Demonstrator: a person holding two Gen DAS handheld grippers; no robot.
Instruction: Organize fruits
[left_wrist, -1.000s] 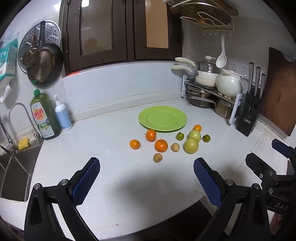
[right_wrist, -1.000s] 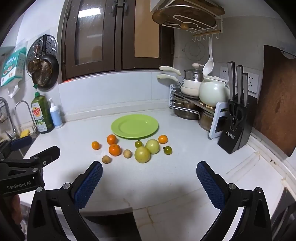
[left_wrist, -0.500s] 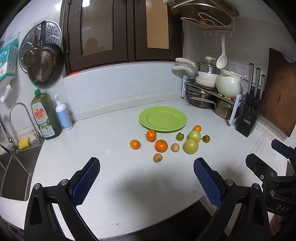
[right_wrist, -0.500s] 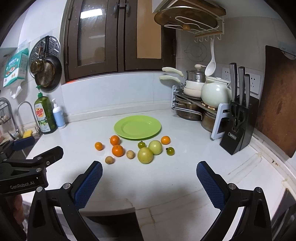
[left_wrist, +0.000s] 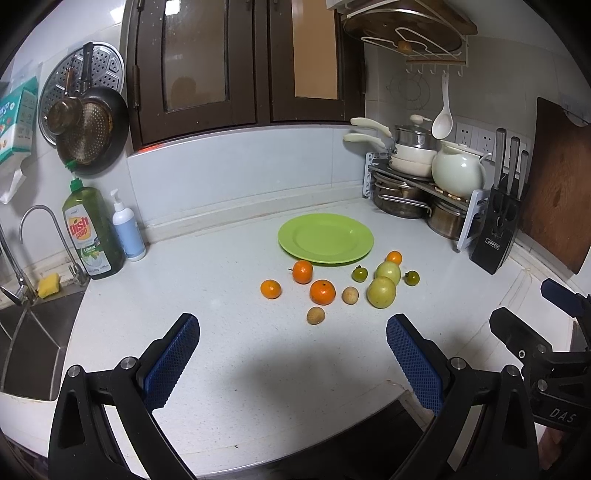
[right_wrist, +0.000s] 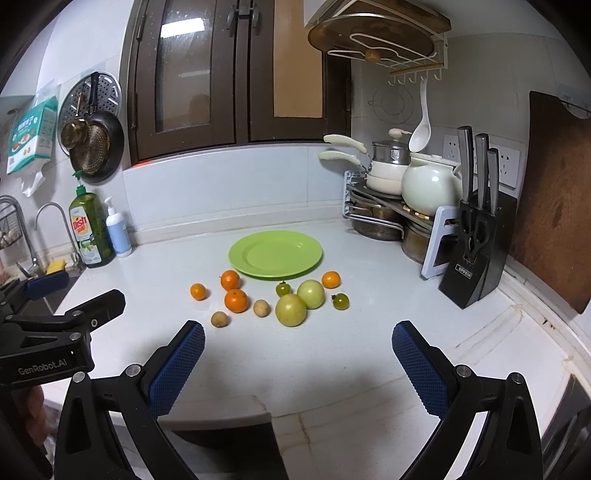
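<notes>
A green plate lies empty on the white counter. In front of it lie several loose fruits: small oranges, two large green fruits, two small dark green ones and two small brown ones. My left gripper is open and empty, held near the counter's front edge, well short of the fruits. My right gripper is open and empty, also short of the fruits.
A sink with tap, sponge, dish soap bottle and pump bottle is at left. A pot rack with pots and a white teapot, a knife block and a wooden board stand at right. Pans hang on the left wall.
The right gripper has edged slightly to the left and forward; the fruits sit a little further right in its view. The left gripper and the fruits have not moved.
</notes>
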